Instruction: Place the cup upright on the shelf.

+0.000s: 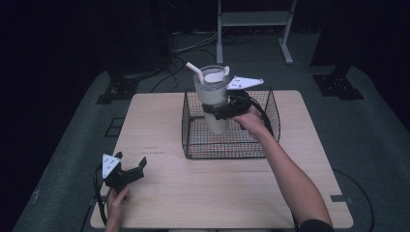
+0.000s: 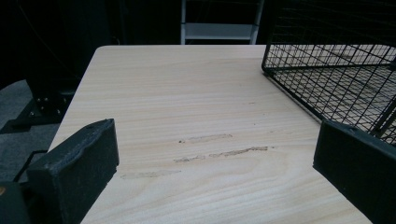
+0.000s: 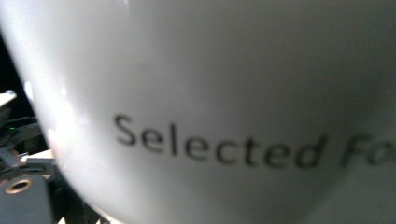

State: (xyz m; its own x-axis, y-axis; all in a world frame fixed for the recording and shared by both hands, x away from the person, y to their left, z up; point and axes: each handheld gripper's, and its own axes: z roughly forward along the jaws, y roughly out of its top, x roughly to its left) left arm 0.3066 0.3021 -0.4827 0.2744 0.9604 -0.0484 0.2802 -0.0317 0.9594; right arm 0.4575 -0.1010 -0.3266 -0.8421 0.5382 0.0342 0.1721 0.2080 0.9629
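Observation:
A tall white tumbler [image 1: 213,99] with a clear lid and a white straw [image 1: 195,71] is held above the black wire basket [image 1: 227,150] at the table's far middle. My right gripper [image 1: 218,112] is shut on the tumbler's middle, and the tumbler's white wall [image 3: 210,93] with dark lettering sits right against the right gripper view's camera. My left gripper [image 1: 130,166] stands open near the table's front left corner, low over the wood, with nothing between its jaws. In the left gripper view the two black pads [image 2: 77,168] frame bare tabletop and the basket's near corner [image 2: 327,79].
The light wooden table [image 1: 217,193] has faint scuff marks [image 2: 219,151] in front of the left gripper. Around it lie grey floor, dark stand bases [image 1: 338,82], cables and a white frame [image 1: 254,19] behind the table.

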